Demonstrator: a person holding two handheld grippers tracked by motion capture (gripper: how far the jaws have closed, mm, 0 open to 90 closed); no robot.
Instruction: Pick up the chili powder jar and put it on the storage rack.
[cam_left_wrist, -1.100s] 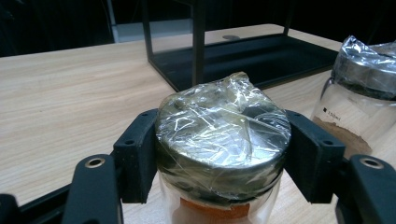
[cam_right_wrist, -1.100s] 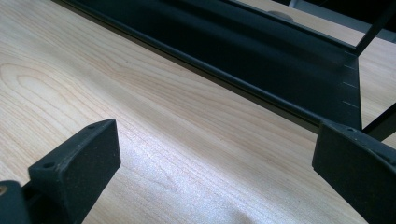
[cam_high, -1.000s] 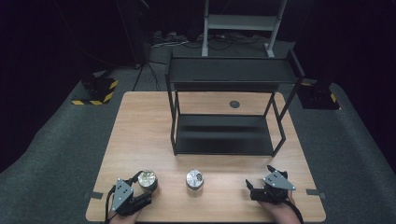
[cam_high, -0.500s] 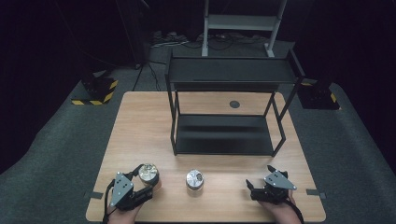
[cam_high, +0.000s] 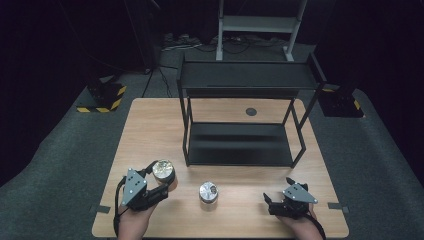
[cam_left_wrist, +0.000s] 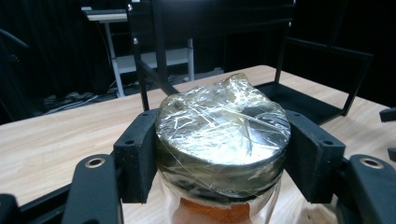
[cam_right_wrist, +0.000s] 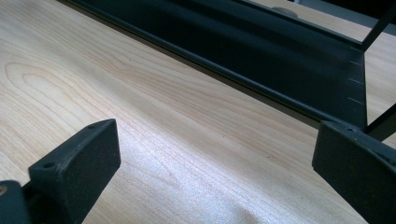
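Jar (cam_left_wrist: 219, 140) clenched in left claw (cam_high: 150, 182) – raised since prior frame, right claw (cam_high: 282, 200) released, unmoved.

Dark room, grey carpet (cam_high: 60, 150), wooden table (cam_high: 150, 125)

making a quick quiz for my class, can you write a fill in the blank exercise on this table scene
1. The left gripper is shut on the lid of a ____.
2. The jaws of the right gripper stand ____ over bare wood.
3. The second jar stands on the table ____ the two grippers.
4. The black rack on the table has ____ shelves.

Missing words: jar; open; between; two
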